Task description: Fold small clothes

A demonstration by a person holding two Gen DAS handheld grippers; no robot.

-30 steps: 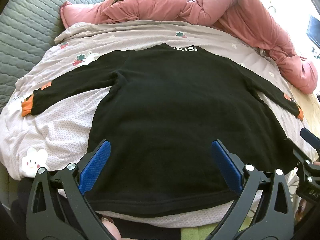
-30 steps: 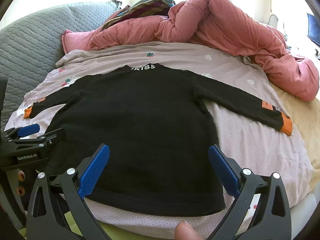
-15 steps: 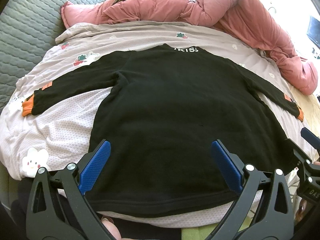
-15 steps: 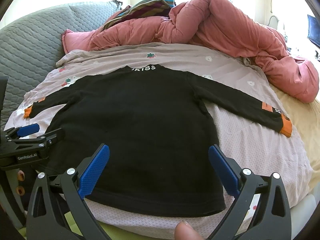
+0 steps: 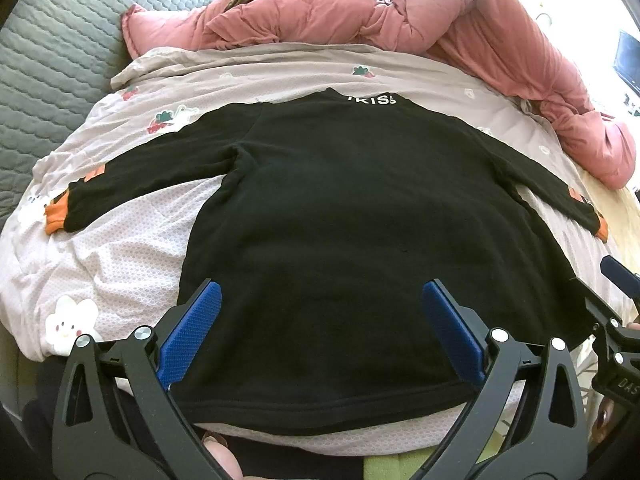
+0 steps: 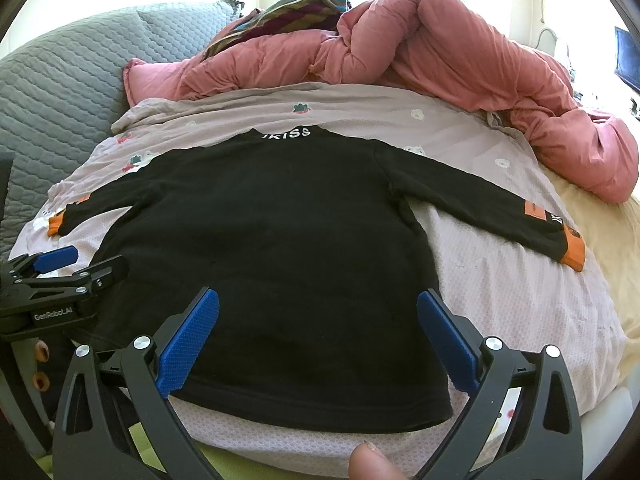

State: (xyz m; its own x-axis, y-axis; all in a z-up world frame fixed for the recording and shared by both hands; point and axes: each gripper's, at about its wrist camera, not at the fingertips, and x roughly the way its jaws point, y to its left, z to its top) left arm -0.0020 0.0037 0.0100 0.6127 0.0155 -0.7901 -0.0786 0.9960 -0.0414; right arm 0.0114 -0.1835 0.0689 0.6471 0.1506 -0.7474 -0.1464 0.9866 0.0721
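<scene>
Hovering wide open at the near edge of the bed: left gripper [image 5: 320, 328], blue pads spread apart, nothing between them, poised just above the near hem. Same on the other side: right gripper [image 6: 318, 326] gaping wide as well, empty, hanging over the hem toward the right corner. Lying flat and spread out ahead, a small black long-sleeved top [image 5: 360, 216], hem near, collar with white lettering far, both sleeves stretched out sideways. Reaching out to the left, the left sleeve [image 5: 132, 184] with its orange cuff; trailing off to the right, the right sleeve [image 6: 492, 208], orange cuff at its tip too. Resting underneath it all, a pale patterned bedsheet [image 6: 520, 292]; bunching up at the far side, a pink duvet [image 6: 460, 60], well apart from the garment.

Judging by the layout: garment laid out, no fold begun, looking like the pause before the first fold. Calling next, probably, for pinching a sleeve or a side edge, both layers together, and carrying it in across the body without dragging the rest.
</scene>
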